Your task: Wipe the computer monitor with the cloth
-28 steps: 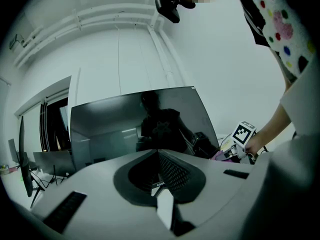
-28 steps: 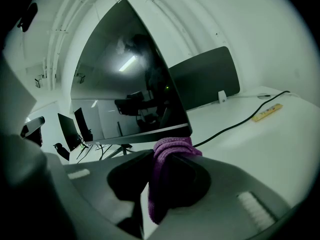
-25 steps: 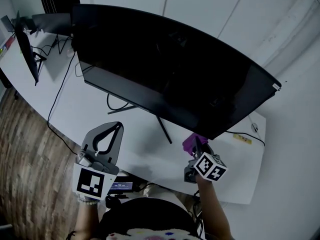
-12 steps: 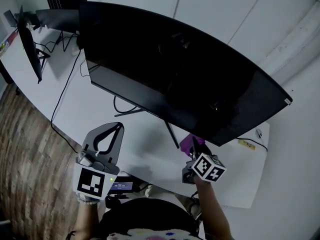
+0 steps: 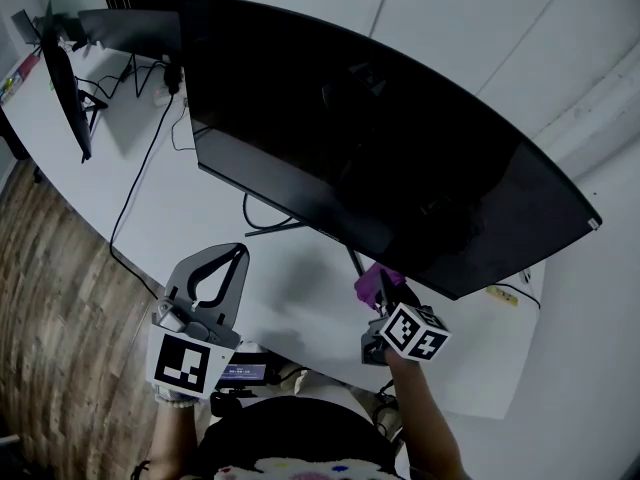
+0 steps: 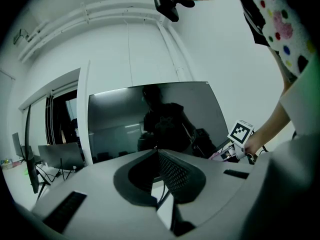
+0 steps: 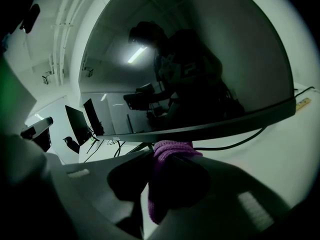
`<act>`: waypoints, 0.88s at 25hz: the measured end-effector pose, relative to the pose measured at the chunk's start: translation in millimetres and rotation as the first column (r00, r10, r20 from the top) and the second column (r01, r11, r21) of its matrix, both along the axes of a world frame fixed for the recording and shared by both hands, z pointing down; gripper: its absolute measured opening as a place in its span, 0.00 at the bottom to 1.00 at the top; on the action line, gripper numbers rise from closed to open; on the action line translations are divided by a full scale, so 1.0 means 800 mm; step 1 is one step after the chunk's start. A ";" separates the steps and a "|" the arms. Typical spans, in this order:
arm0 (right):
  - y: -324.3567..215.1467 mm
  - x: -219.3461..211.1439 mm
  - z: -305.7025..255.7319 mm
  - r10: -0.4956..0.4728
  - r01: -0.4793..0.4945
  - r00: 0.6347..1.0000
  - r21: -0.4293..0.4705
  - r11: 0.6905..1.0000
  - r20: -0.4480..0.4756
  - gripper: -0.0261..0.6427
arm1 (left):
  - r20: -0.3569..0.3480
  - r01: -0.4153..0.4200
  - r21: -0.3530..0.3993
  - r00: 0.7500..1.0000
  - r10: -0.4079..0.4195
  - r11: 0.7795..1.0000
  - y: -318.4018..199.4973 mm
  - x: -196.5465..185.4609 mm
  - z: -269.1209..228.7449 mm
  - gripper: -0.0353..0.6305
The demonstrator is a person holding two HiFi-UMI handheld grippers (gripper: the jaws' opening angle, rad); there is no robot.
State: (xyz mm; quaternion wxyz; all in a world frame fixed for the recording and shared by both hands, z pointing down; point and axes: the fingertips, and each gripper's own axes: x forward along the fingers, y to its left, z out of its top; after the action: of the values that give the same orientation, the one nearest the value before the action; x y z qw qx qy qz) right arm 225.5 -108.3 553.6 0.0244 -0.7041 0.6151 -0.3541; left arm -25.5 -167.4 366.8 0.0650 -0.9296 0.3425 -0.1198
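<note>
Two grippers in use | right gripper [image 5: 388, 290] clamped on purple cloth [image 5: 370, 280], wad protruding past tips for screen contact, just below lower edge of monitor [image 5: 380, 158] | left gripper [image 5: 238, 253] closed, empty, parked clear above desk [image 5: 180, 218] | wiping judged not yet begun

White surface [image 5: 290, 280] with a curved near edge stands over a wood-plank floor [image 5: 50, 303]. A plain white panelled wall [image 5: 455, 18] rises behind its far edge, and white pipes [image 6: 100, 20] run high along the wall.
</note>
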 end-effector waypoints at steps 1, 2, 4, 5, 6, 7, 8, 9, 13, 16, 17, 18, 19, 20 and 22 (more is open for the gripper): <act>-0.004 -0.004 0.000 -0.003 0.003 1.000 -0.001 1.000 0.001 0.16 | -0.003 0.002 -0.002 1.000 -0.002 1.000 -0.002 -0.003 0.000 0.06; -0.007 -0.008 -0.001 -0.004 0.004 1.000 -0.003 1.000 0.003 0.16 | -0.005 0.003 -0.003 1.000 -0.003 1.000 -0.005 -0.006 0.000 0.06; -0.015 -0.016 -0.002 -0.009 0.009 1.000 -0.002 1.000 0.002 0.16 | -0.006 0.003 -0.001 1.000 -0.003 1.000 -0.009 -0.012 0.000 0.06; -0.018 -0.021 -0.002 -0.014 0.014 1.000 -0.003 1.000 0.004 0.16 | -0.006 0.004 -0.001 1.000 -0.004 1.000 -0.011 -0.015 0.000 0.06; -0.022 -0.026 0.000 -0.020 0.020 1.000 -0.004 1.000 0.006 0.16 | -0.005 0.005 -0.001 1.000 -0.005 1.000 -0.013 -0.019 0.001 0.06; -0.026 -0.031 0.000 -0.025 0.025 1.000 -0.005 1.000 0.007 0.16 | -0.005 0.006 -0.002 1.000 -0.006 1.000 -0.015 -0.023 0.002 0.06; -0.029 -0.036 0.001 -0.030 0.030 1.000 -0.006 1.000 0.007 0.16 | -0.005 0.007 -0.002 1.000 -0.007 1.000 -0.018 -0.026 0.002 0.06; -0.033 -0.041 0.000 -0.034 0.034 0.999 -0.006 0.999 0.008 0.16 | -0.004 0.007 -0.002 1.000 -0.007 1.000 -0.020 -0.030 0.002 0.06; -0.049 -0.063 -0.004 -0.054 0.054 0.999 -0.006 0.999 0.003 0.16 | 0.000 0.007 -0.003 1.000 -0.007 1.000 -0.028 -0.046 0.004 0.06; -0.061 -0.078 -0.002 -0.077 0.077 0.997 -0.008 0.997 0.006 0.16 | 0.002 0.014 -0.006 1.000 -0.014 1.000 -0.037 -0.057 0.006 0.06; -0.065 -0.083 -0.002 -0.083 0.083 0.997 -0.008 0.996 0.003 0.16 | 0.002 0.016 -0.005 1.000 -0.016 1.000 -0.039 -0.061 0.007 0.06; -0.070 -0.088 -0.004 -0.089 0.089 0.996 -0.007 0.996 -0.002 0.16 | 0.002 0.018 -0.005 1.000 -0.018 1.000 -0.042 -0.065 0.007 0.06; -0.074 -0.093 -0.004 -0.095 0.095 0.995 -0.007 0.995 -0.005 0.16 | 0.002 0.020 -0.005 1.000 -0.020 1.000 -0.045 -0.068 0.007 0.06; -0.078 -0.098 -0.003 -0.102 0.102 0.995 -0.008 0.995 -0.003 0.16 | 0.001 0.021 -0.005 1.000 -0.021 1.000 -0.048 -0.071 0.008 0.06; -0.085 -0.109 -0.001 -0.117 0.117 0.993 -0.010 0.993 0.005 0.16 | 0.002 0.024 -0.005 1.000 -0.024 1.000 -0.053 -0.077 0.009 0.06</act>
State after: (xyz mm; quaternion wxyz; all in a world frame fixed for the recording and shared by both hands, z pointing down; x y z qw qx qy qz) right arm 138.5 -176.7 553.0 0.0014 -0.6660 0.6536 -0.3596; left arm -87.2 -209.5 374.0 0.0616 -0.9254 0.3534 -0.1221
